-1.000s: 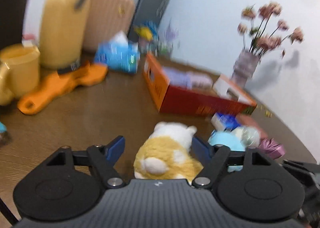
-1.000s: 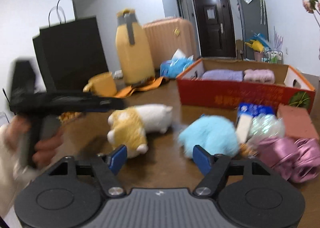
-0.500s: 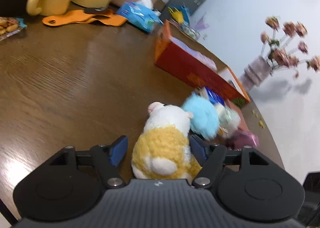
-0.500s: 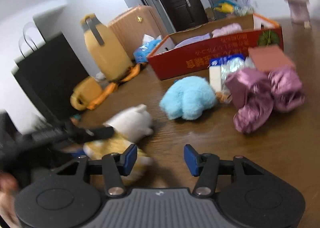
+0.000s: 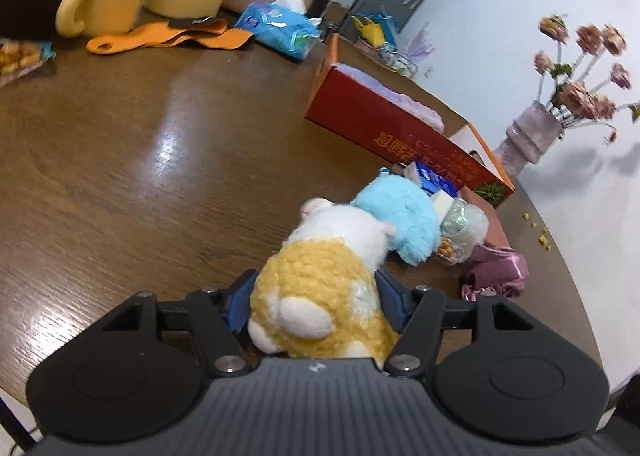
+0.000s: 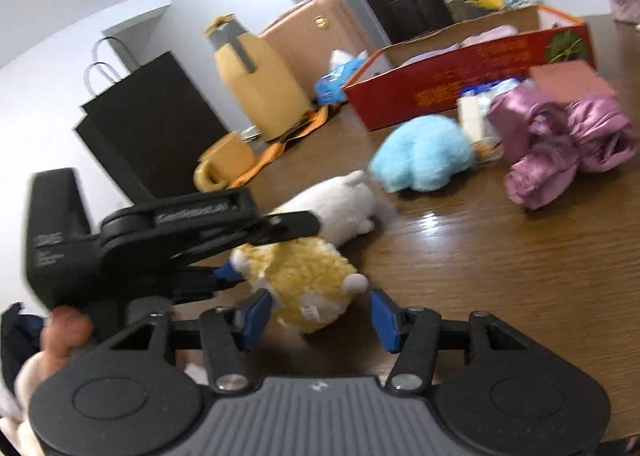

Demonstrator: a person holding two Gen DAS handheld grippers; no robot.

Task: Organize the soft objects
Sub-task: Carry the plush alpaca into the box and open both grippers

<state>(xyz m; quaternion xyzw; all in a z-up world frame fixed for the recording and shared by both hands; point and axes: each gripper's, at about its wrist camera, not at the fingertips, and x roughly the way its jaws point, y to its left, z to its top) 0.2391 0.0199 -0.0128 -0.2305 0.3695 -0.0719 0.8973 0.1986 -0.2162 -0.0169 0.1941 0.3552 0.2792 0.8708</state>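
- Left wrist view: jaws of left gripper (image 5: 316, 298) pressed against both flanks of yellow-and-white plush (image 5: 320, 292), holding its rump at lower centre of frame.
- Long axis of plush running straight away from the jaws, white head pointing up-frame and touching blue plush (image 5: 404, 226) just beyond.
- Red cardboard box (image 5: 400, 136) lying further along the same line, up and right of centre, with pale purple soft items already inside; probably the drop spot, judged from the task.
- Printing on the box wall in yellow characters, seen upside down and not readable; blue tissue pack (image 5: 280, 28) at upper centre carrying print too small to read.
- Pink satin bundle (image 5: 496, 270) at right, apart from the held plush.
- Right wrist view: jaws of right gripper (image 6: 320, 316) standing wide, gripping nothing, at lower centre.
- Yellow rump of the plush just ahead of and between the blue pads, left gripper clamped on it from the left of frame, so left clearly the nearer and engaged one.
- Blue plush and pink bundle up-frame to the right, box behind them.
- Embossed lettering on left gripper's black body blurred, unreadable; small white tag on the plush illegible.
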